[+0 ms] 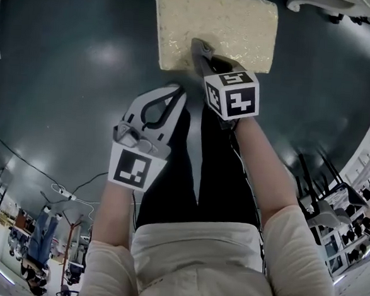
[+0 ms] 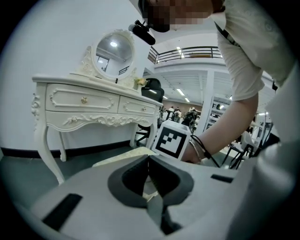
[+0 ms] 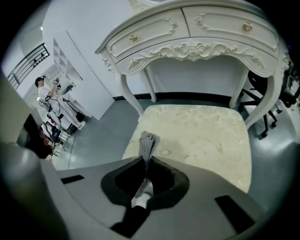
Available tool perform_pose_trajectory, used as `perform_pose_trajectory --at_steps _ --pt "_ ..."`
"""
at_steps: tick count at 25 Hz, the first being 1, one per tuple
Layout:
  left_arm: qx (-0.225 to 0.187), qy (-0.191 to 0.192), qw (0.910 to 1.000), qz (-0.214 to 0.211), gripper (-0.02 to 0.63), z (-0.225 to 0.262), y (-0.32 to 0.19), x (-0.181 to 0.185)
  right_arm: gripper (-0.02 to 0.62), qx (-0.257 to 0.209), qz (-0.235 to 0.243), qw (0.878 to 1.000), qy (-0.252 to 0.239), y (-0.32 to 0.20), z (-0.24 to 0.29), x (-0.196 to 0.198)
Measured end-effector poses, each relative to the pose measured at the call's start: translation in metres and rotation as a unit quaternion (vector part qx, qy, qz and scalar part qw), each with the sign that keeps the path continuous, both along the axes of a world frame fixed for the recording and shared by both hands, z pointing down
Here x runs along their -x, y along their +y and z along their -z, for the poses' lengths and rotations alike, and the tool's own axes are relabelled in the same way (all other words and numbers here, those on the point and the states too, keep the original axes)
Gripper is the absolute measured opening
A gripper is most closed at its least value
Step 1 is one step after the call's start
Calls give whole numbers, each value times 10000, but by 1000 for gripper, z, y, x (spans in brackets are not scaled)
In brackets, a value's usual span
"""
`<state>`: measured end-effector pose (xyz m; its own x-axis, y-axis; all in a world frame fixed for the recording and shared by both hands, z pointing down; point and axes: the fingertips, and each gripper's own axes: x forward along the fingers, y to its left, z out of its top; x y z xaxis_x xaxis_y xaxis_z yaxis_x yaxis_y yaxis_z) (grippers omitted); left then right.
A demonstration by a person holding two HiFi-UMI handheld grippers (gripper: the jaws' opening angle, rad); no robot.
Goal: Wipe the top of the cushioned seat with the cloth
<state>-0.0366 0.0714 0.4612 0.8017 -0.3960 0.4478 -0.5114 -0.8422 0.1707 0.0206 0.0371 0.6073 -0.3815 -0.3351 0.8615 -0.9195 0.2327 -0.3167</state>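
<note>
The cream cushioned seat [image 1: 215,26] stands at the top of the head view. My right gripper [image 1: 204,58] reaches over its near edge, shut on a folded grey cloth [image 1: 198,46]. In the right gripper view the cloth [image 3: 147,143] sticks up from between the jaws of that gripper [image 3: 146,161], above the seat's [image 3: 201,136] front left part. Whether the cloth touches the cushion is unclear. My left gripper [image 1: 175,91] hangs just short of the seat, lower left of the right one, shut with nothing in it. In its own view the left gripper [image 2: 150,163] has its jaws together.
A white carved dressing table [image 3: 197,37] with drawers stands right behind the seat, with a round mirror [image 2: 112,49] on top. A dark office chair [image 3: 262,108] is at the right of the seat. Chairs and racks [image 1: 323,198] line the right side of the dark floor.
</note>
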Motion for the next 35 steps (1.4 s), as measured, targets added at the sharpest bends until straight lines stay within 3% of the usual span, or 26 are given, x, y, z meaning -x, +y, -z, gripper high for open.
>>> perform_pose_trajectory --at_steps 6,12,18,26,35 --pt "83 -109 9997 180 2 -17 -8 49 28 135 235 9995 -166 -4 -21 62" --pt "213 -251 9991 286 2 -33 -7 67 28 314 296 9989 -185 -1 -43 80" --pt "268 -180 9987 400 2 -44 -8 50 28 330 317 9985 -293 -3 -52 68" --pt "78 -201 9998 -39 2 -38 8 8 28 307 123 9991 -284 5 -47 29" --pt "224 -175 9996 12 2 -44 6 -30 28 298 3 9991 -300 10 -48 -19"
